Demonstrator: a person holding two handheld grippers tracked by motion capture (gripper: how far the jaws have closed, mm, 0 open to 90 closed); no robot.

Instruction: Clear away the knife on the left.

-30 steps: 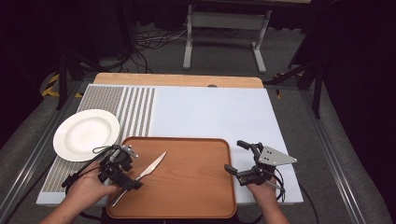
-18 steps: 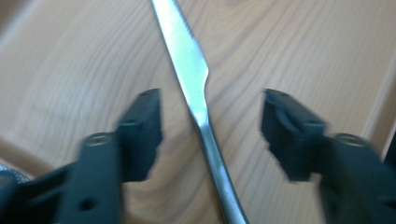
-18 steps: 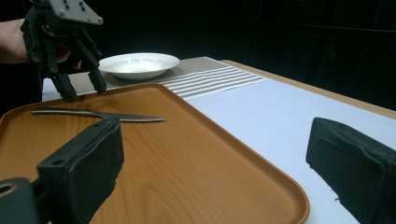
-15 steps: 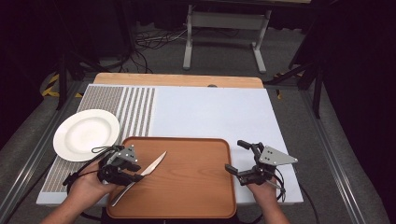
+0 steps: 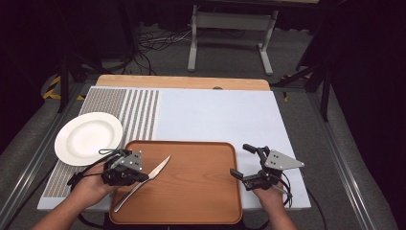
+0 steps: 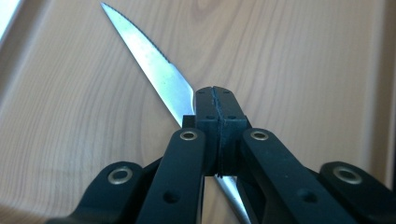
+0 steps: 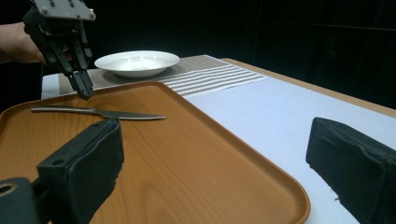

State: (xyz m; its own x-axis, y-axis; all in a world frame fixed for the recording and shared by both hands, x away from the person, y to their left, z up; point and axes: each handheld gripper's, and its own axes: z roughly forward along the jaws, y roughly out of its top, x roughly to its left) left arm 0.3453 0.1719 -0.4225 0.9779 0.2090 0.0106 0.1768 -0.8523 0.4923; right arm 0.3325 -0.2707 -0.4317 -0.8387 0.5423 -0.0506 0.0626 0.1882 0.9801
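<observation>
On the wooden tray point(image 5: 191, 191), the left hand-held gripper point(image 5: 141, 177) has just closed around the serrated knife point(image 6: 154, 65), so lift it slowly and level, while the right hand-held gripper point(image 5: 244, 163) waits open over the tabletop point(image 5: 215, 115).

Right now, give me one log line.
left gripper: jaws just closed, shut over knife, pinch unclear | knife: flat on tray | right gripper: open, empty, at tray's right edge
</observation>
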